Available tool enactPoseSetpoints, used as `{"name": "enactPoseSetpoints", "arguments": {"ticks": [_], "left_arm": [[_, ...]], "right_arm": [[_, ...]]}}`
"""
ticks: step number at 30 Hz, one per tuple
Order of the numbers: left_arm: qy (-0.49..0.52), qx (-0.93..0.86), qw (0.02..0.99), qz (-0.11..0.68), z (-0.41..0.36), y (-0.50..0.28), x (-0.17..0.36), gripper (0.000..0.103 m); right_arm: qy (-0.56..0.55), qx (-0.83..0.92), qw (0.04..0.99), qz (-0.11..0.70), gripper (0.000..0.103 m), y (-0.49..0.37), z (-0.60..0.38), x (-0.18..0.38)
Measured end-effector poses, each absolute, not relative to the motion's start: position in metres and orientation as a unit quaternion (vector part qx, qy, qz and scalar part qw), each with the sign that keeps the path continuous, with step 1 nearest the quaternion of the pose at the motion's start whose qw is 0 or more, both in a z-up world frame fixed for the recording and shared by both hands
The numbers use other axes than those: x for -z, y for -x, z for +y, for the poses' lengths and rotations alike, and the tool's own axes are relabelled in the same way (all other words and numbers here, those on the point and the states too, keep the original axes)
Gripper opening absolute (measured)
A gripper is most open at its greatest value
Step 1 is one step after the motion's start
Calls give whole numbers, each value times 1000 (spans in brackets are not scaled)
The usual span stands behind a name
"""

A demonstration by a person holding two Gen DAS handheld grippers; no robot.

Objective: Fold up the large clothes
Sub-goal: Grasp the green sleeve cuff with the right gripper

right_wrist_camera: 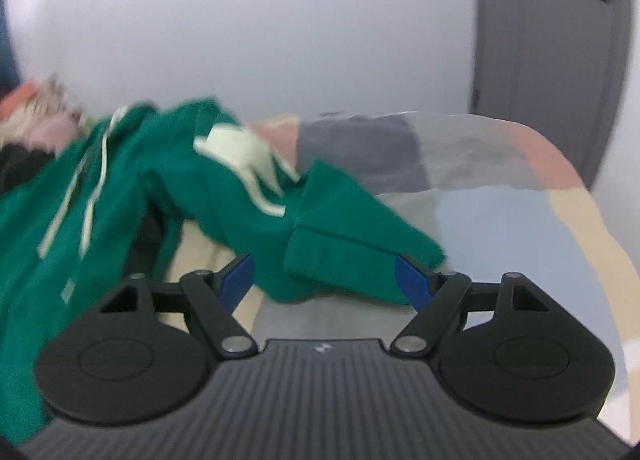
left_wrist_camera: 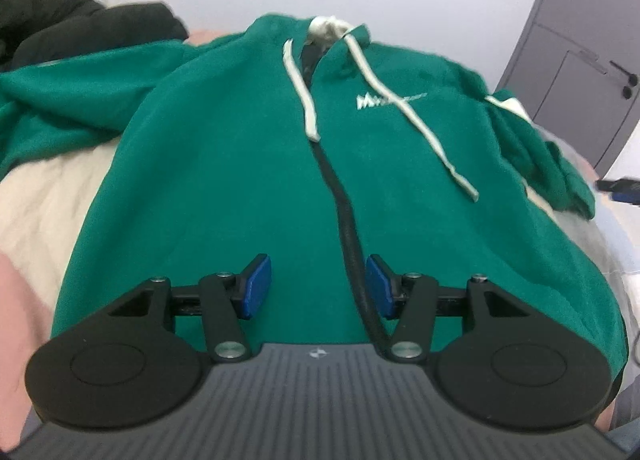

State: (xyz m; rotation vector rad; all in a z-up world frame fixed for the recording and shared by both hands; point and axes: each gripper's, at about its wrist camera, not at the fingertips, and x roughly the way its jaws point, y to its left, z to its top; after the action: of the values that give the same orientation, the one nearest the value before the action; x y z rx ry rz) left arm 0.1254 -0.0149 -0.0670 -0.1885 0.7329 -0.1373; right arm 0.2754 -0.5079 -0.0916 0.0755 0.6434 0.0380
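The green hoodie [left_wrist_camera: 248, 164] lies front-up across the bed [left_wrist_camera: 44, 196], sleeves spread for folding; left tongs [left_wrist_camera: 319, 286] gape empty over its hem, right tongs [right_wrist_camera: 324, 280] gape around a sleeve cuff [right_wrist_camera: 340, 260], not pinching.

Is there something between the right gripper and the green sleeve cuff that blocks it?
Nothing visible does. The sleeve cuff lies directly ahead of the open right gripper, between its blue pads, which do not press on it.
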Motion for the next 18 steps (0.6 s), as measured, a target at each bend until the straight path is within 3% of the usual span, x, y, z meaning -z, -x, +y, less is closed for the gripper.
{"name": "enactPoseSetpoints", "arguments": {"ticks": [9, 11, 12, 13, 14, 18], "left_arm": [[72, 80, 937, 334, -23, -138, 71, 59], [71, 82, 935, 336, -25, -140, 73, 59], [72, 83, 935, 338, -25, -141, 74, 59], [72, 84, 935, 338, -24, -142, 74, 59], [72, 84, 935, 338, -24, -142, 75, 59], [79, 77, 936, 335, -22, -147, 74, 59]], "right_arm": [[127, -2, 929, 349, 74, -333, -475, 147], [87, 6, 940, 331, 49, -335, -486, 143], [59, 8, 945, 322, 41, -335, -494, 138], [30, 9, 949, 313, 26, -334, -504, 132], [-3, 13, 953, 304, 19, -334, -516, 124], [-65, 43, 961, 266, 12, -329, -552, 89]]}}
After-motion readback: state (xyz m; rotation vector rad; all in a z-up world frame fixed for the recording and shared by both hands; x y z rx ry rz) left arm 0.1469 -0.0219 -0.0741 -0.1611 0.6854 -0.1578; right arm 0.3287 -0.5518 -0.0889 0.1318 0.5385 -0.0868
